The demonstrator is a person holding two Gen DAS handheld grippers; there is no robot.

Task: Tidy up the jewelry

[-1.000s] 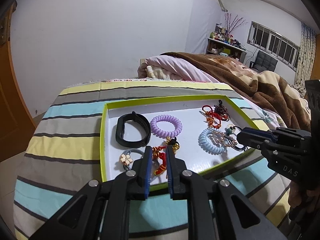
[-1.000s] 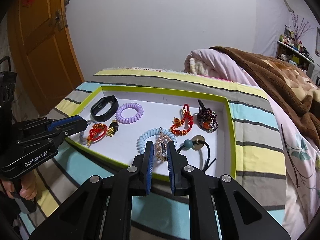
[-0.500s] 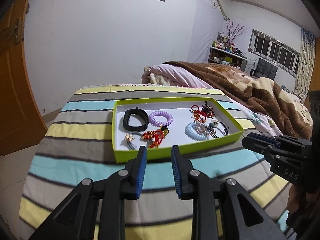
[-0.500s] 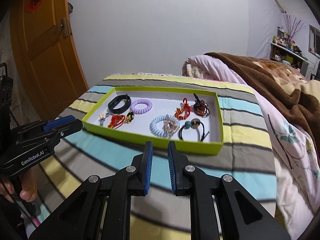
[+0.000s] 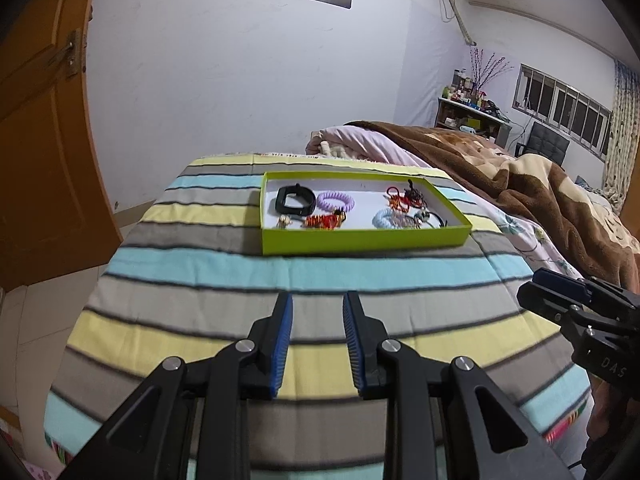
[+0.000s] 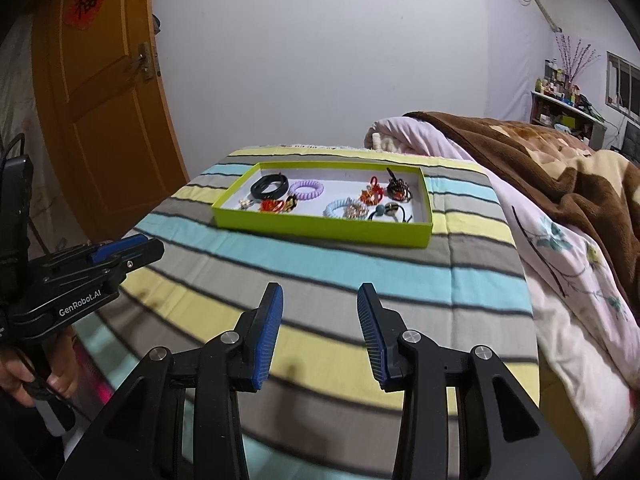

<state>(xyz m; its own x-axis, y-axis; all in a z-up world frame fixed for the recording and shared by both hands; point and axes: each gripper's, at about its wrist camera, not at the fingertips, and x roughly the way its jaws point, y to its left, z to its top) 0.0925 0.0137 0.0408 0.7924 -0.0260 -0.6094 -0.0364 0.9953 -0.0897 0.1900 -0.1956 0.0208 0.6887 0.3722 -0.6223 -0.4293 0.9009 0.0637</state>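
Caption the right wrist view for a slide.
Open right gripper hangs over striped bedding, short of the green tray of jewelry.

The left gripper point(image 6: 132, 250), seen from the right wrist view, carries the white lettering "GenRobot.AI" along the side of its black body. The right gripper point(image 5: 560, 294), seen from the left wrist view, bears the letters "DAS" on its black housing. A red diamond-shaped paper sign point(image 6: 89, 0) on the orange door point(image 6: 108, 120) shows the Chinese character "福" in dark strokes.
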